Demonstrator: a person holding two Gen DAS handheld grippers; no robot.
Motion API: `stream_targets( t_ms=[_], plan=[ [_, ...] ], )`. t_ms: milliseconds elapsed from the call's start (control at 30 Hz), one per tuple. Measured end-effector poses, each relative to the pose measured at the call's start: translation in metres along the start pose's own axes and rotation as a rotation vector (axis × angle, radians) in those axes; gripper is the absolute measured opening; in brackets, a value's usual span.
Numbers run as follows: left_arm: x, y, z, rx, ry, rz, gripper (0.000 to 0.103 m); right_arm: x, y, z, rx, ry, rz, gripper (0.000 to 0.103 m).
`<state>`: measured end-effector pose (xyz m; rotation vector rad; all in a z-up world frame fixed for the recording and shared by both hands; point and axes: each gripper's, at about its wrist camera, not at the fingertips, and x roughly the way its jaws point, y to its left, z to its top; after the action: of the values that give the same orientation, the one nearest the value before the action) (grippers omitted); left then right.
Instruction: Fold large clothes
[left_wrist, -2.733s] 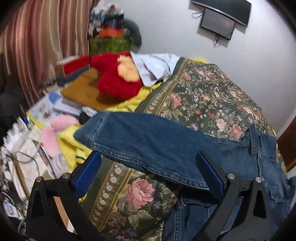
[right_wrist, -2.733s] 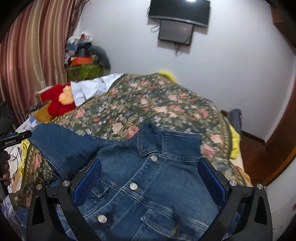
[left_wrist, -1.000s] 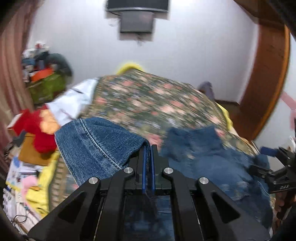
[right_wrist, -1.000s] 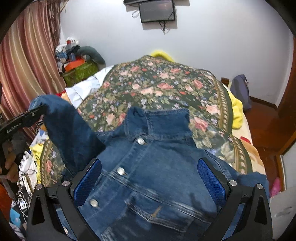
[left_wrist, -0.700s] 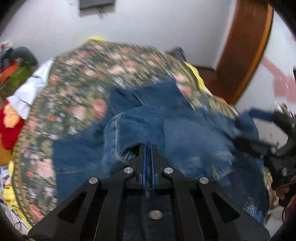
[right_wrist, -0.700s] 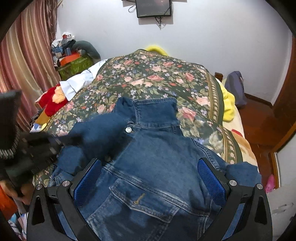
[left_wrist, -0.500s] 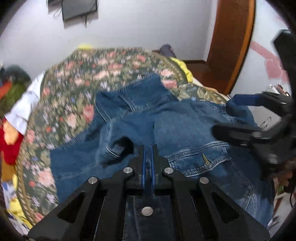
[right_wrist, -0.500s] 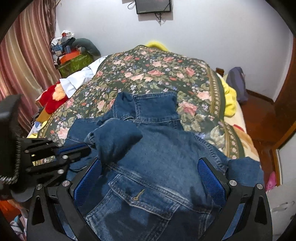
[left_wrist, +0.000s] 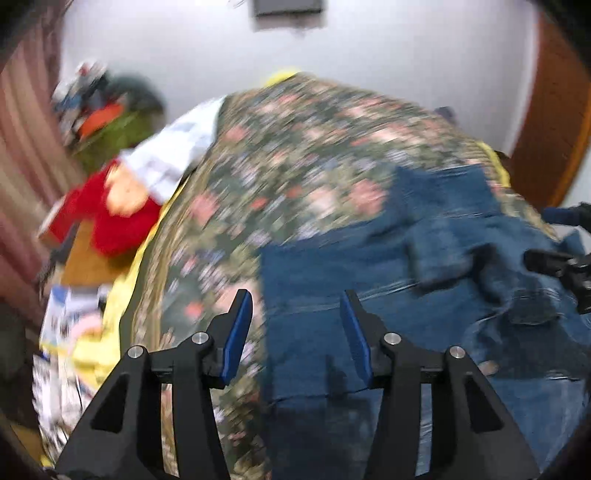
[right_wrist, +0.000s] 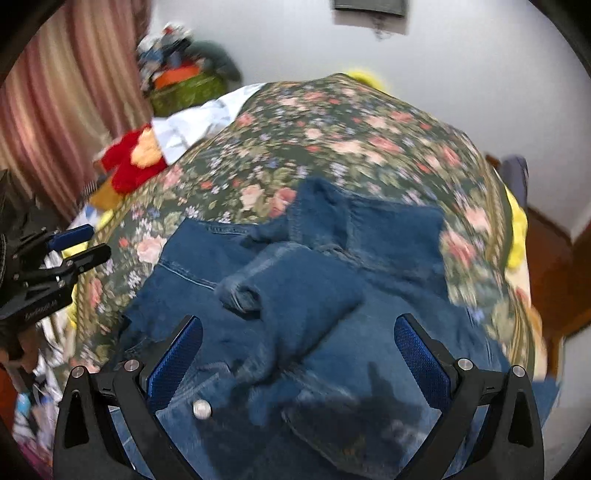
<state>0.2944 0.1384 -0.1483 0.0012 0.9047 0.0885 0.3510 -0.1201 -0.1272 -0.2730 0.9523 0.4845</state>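
The denim jacket (right_wrist: 295, 295) lies front-up across the near part of the bed (right_wrist: 351, 133), its collar (right_wrist: 369, 218) pointing away from me and one sleeve (right_wrist: 288, 284) laid across the chest. My left gripper (left_wrist: 295, 325) hangs with its fingers spread and empty over the jacket's left edge; my right gripper (right_wrist: 297, 347) is spread too, holding nothing, above the chest.

What worries me is that sleeve: it sits bunched and rounded, cuff gaping, rather than flat. If I fold the body over it, I judge it will make a lump or slide back out. The other sleeve (somewhere near the bed's right edge, I cannot see it clearly) could drag the jacket toward the floor if its weight hangs over.
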Motion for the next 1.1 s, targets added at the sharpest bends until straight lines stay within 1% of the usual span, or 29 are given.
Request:
stream_targets(
  t_ms=[33, 100, 167, 300, 367, 400, 433, 467, 500, 533, 600, 633, 700, 733, 800, 900, 1000, 1100],
  plan=[
    [0.009, 0.014, -0.008, -0.041, 0.028, -0.002, 0.049, 0.007, 0.01, 0.005, -0.041, 0.008, -0.008, 0.103],
    [0.023, 0.031, -0.021, -0.091, 0.066, -0.002, 0.049, 0.025, 0.031, 0.012, -0.125, 0.031, -0.017, 0.103],
    [0.033, 0.043, -0.034, -0.131, 0.097, 0.001, 0.049, 0.043, 0.044, 0.014, -0.186, 0.061, -0.035, 0.103],
    [0.044, 0.06, -0.056, -0.206, 0.132, -0.024, 0.049, 0.086, 0.067, 0.01, -0.304, 0.143, -0.076, 0.103],
    [0.047, 0.065, -0.061, -0.221, 0.137, -0.032, 0.049, 0.102, 0.07, 0.005, -0.339, 0.166, -0.111, 0.103],
    [0.05, 0.066, -0.063, -0.223, 0.141, -0.032, 0.049, 0.109, 0.071, 0.002, -0.354, 0.177, -0.138, 0.103],
    [0.052, 0.066, -0.063, -0.221, 0.144, -0.033, 0.049, 0.117, 0.072, 0.0, -0.364, 0.183, -0.185, 0.103],
    [0.054, 0.065, -0.063, -0.218, 0.145, -0.035, 0.049, 0.122, 0.072, -0.001, -0.37, 0.184, -0.203, 0.103],
    [0.054, 0.064, -0.063, -0.214, 0.143, -0.038, 0.049, 0.123, 0.072, -0.001, -0.376, 0.175, -0.203, 0.102],
    [0.055, 0.062, -0.063, -0.207, 0.141, -0.043, 0.049, 0.122, 0.073, -0.001, -0.379, 0.154, -0.213, 0.1],
    [0.058, 0.057, -0.061, -0.184, 0.138, -0.049, 0.049, 0.121, 0.073, 0.001, -0.383, 0.13, -0.238, 0.082],
    [0.059, 0.052, -0.061, -0.164, 0.136, -0.048, 0.049, 0.12, 0.072, 0.002, -0.376, 0.125, -0.241, 0.078],
    [0.063, 0.047, -0.059, -0.136, 0.136, -0.042, 0.049, 0.119, 0.07, 0.003, -0.359, 0.12, -0.236, 0.065],
    [0.064, 0.043, -0.058, -0.121, 0.135, -0.038, 0.049, 0.118, 0.068, 0.004, -0.349, 0.118, -0.229, 0.062],
    [0.065, 0.037, -0.055, -0.105, 0.134, -0.044, 0.049, 0.113, 0.063, 0.005, -0.321, 0.105, -0.226, 0.053],
    [0.065, 0.03, -0.05, -0.104, 0.134, -0.067, 0.049, 0.094, 0.048, 0.009, -0.223, 0.075, -0.194, 0.048],
    [0.064, 0.02, -0.041, -0.093, 0.124, -0.084, 0.049, 0.069, 0.023, 0.011, -0.09, 0.034, -0.149, 0.047],
    [0.064, 0.007, -0.034, -0.078, 0.128, -0.119, 0.049, 0.05, -0.001, 0.008, 0.004, 0.021, -0.115, 0.044]
  ],
)
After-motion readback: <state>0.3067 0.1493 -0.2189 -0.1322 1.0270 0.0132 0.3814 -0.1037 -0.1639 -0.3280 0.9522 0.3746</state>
